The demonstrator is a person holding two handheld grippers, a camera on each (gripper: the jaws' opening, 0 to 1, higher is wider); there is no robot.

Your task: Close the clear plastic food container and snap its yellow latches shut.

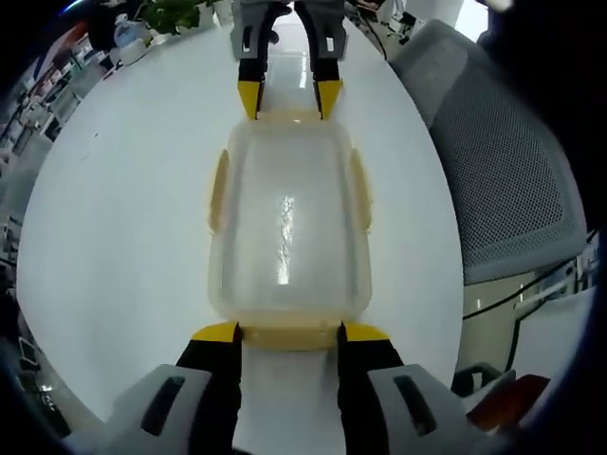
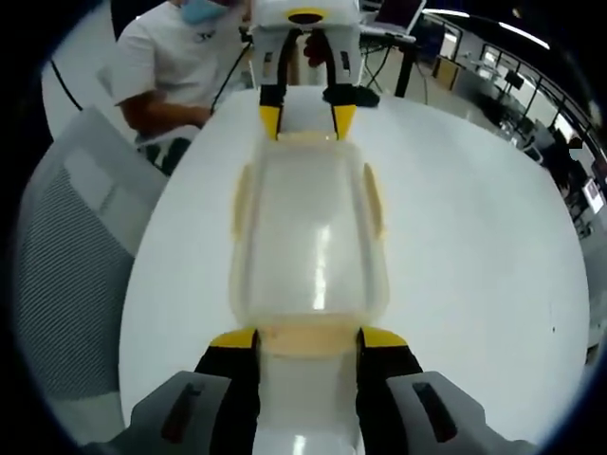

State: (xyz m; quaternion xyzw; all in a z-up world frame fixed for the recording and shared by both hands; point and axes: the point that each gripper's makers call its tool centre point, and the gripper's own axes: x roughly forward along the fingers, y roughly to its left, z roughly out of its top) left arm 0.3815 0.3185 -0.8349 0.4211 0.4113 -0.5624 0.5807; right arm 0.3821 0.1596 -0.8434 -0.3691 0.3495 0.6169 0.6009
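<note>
Left gripper view: clear plastic container (image 1: 287,227) lies flat on the white round surface (image 1: 123,237), lid on, long axis running 12 to 6 o'clock. Left tool (image 1: 289,334) sits at 6 o'clock, its two yellow-tipped jaws spread apart, one on each side of the near yellow end latch (image 1: 289,336). The tips lie just beside the container's near corners; whether they touch it cannot be told. The tool is released, nothing clamped between the jaws. The right tool (image 1: 285,100) enters from 12 o'clock, jaws likewise spread, tips at the far end of the container. Yellow side latches (image 1: 217,190) run along both long edges, at 9 and 3 o'clock. A grey mesh chair (image 1: 503,180) stands off the surface at 3 o'clock. A green plant (image 1: 171,14) stands at 11 o'clock beyond the surface edge.

Right gripper view: same container (image 2: 308,242) seen from the opposite end. Right tool (image 2: 308,339) at 6 o'clock, jaws apart, straddling the near end latch (image 2: 308,339); released, gripping nothing. Left tool (image 2: 308,116) at 12 o'clock, tips spread at the far end. Side latches (image 2: 243,204) visible along both long edges. A person in a white shirt (image 2: 175,57) sits at 11 o'clock beyond the surface (image 2: 474,237). Grey chair (image 2: 76,256) at 9 o'clock.
</note>
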